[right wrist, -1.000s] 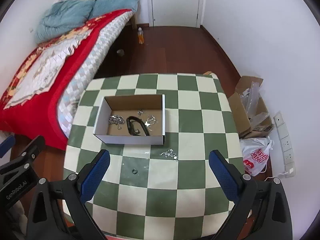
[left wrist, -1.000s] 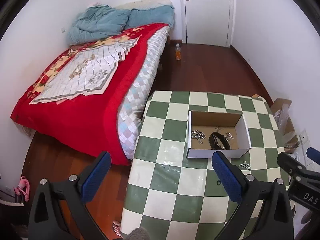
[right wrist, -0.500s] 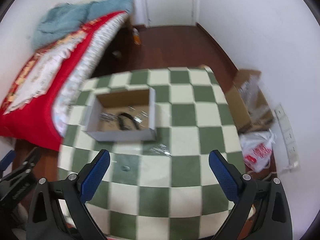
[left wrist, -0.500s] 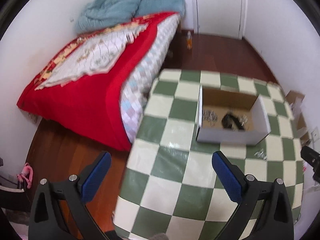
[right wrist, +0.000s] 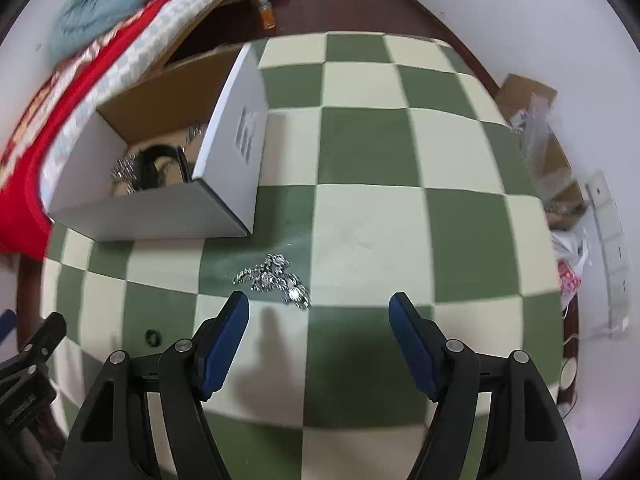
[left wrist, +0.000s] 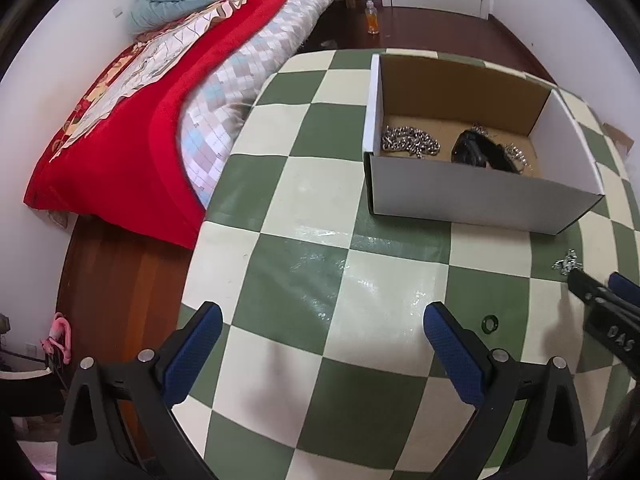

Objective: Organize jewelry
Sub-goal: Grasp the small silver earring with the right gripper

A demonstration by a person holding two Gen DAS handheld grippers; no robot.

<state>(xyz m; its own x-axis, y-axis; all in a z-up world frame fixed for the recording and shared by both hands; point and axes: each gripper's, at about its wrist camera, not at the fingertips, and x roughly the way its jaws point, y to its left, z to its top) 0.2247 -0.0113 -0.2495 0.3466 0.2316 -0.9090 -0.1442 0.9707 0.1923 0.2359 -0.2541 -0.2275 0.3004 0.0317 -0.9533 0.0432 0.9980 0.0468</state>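
Both claws hang over a table [right wrist: 360,220] with green and cream squares. The right claw [right wrist: 319,312] has its two blue fingers [right wrist: 224,340] wide apart with nothing between them. A small pile of silver jewelry [right wrist: 274,278] lies on the table just past the fingertips, nearer the left finger, not touching it. A white box [right wrist: 224,168] sits past the pile, toward the far left corner of the table. Inside it are a silver chain [left wrist: 410,145] on the left and a black band [left wrist: 478,152] on the right. The left claw [left wrist: 320,326] is also spread wide and holds nothing. A little dark ring [left wrist: 489,323] lies on the table just right of its right finger. A red bed [left wrist: 140,92] stands beside the table's left edge.
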